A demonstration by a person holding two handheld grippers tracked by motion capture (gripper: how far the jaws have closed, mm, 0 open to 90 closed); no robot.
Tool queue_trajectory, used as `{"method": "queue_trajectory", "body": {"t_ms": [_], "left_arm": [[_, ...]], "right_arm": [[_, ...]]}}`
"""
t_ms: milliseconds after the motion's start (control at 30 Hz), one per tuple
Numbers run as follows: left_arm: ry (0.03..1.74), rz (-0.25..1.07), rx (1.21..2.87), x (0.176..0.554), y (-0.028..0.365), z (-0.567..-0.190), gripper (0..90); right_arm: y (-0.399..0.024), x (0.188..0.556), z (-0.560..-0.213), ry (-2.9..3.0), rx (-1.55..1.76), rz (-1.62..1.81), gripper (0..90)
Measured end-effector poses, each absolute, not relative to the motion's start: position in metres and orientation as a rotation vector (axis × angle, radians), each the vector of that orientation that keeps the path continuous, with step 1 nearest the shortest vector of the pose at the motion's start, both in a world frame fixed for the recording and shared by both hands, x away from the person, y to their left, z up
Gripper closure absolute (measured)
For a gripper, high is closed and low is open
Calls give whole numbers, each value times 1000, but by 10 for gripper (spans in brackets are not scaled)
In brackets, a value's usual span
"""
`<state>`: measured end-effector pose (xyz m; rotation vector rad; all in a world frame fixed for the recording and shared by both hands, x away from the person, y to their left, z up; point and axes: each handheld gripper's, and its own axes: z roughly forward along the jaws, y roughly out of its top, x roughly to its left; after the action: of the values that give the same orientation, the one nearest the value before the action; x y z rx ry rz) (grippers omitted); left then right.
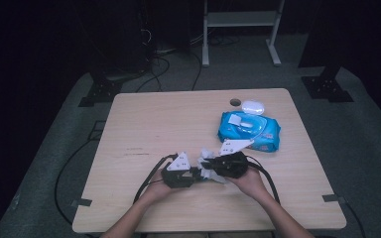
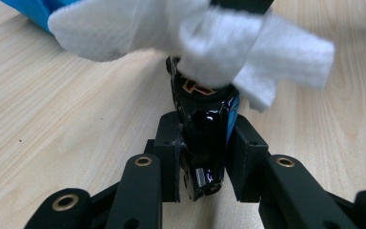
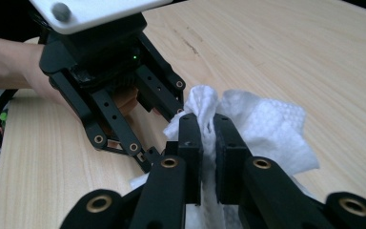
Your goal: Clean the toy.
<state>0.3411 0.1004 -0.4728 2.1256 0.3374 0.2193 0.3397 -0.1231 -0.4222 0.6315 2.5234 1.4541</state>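
A small glossy black object (image 2: 202, 143) is clamped between the left gripper (image 1: 178, 174) jaws, just before the blue wipes pack (image 1: 250, 131) on the bench (image 1: 149, 124). A white wipe (image 3: 262, 124) is pinched by the right gripper (image 3: 208, 138) jaws, closed on it and pressed against the object's end; the wipe could be torn, or the slick object twisted loose, if rubbed hard.

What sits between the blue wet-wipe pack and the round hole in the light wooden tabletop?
In the high view, a small white oval case lies between the blue wet-wipe pack and the round hole, just right of the hole.

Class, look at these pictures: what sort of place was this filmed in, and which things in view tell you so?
Probably a recording lab or studio, not a home: a lone wooden table on grey carpet, dark curtained surrounds, cables trailing over the floor, and black stand bases at the table's far corners.
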Motion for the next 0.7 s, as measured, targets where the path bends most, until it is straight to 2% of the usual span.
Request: {"method": "queue_trajectory", "body": {"t_ms": [300,500,700], "left_arm": [[333,223,2120,341,102,-473,693],[344,221,2122,340,102,-473,695],[332,230,2123,340,102,-473,696]], "right_arm": [[-136,341,-426,2455,689,1371,843],[-116,335,-429,2503,624,1407,844],[-134,338,-425,2477,672,1374,848]]}}
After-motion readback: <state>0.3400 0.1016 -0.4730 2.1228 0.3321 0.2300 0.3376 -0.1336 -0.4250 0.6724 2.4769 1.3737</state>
